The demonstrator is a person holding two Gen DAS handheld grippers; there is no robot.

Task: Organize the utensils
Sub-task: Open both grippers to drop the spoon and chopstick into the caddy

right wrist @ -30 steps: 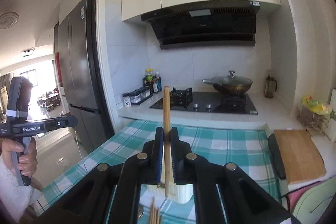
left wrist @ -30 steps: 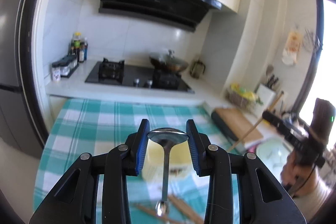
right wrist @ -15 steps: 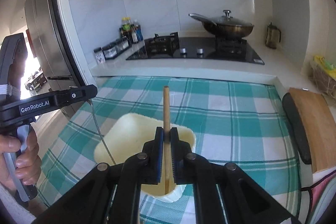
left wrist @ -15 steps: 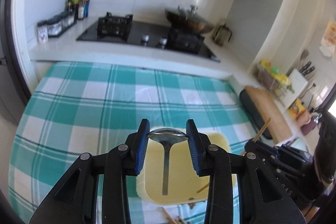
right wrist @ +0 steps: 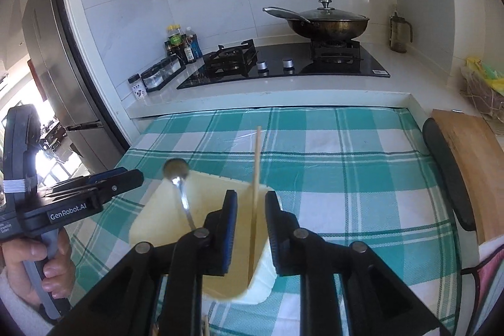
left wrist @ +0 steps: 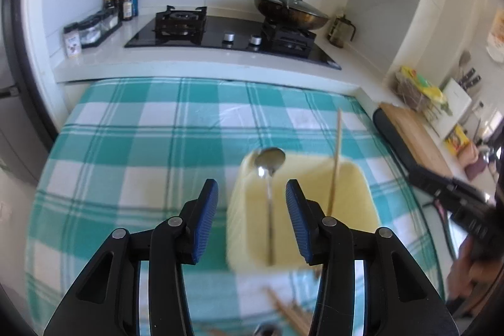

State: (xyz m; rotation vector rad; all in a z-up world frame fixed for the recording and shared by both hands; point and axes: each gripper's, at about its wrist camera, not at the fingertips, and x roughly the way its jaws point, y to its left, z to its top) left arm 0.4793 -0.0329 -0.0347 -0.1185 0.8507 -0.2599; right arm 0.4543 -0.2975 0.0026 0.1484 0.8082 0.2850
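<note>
A pale yellow utensil holder [left wrist: 315,200] stands on the checked cloth; it also shows in the right wrist view [right wrist: 151,219]. A metal spoon [left wrist: 269,166] stands in it, bowl up, free of my open left gripper [left wrist: 252,216]; it shows in the right wrist view too [right wrist: 178,175]. A wooden chopstick [right wrist: 255,178] stands in the holder between the spread fingers of my open right gripper [right wrist: 250,219], not clamped. It also shows in the left wrist view [left wrist: 335,159]. The left gripper [right wrist: 126,178] sits left of the holder.
The teal checked tablecloth [left wrist: 141,147] covers the table. More chopsticks [left wrist: 289,314] lie on it near the front edge. A wooden cutting board [right wrist: 469,166] lies at the right. The gas hob [right wrist: 283,62] with a lidded wok [right wrist: 327,24] is behind.
Both grippers opened: the left let go of the spoon and the right let go of the chopstick, both now standing in the yellow holder. The left gripper shifted left of the holder.
</note>
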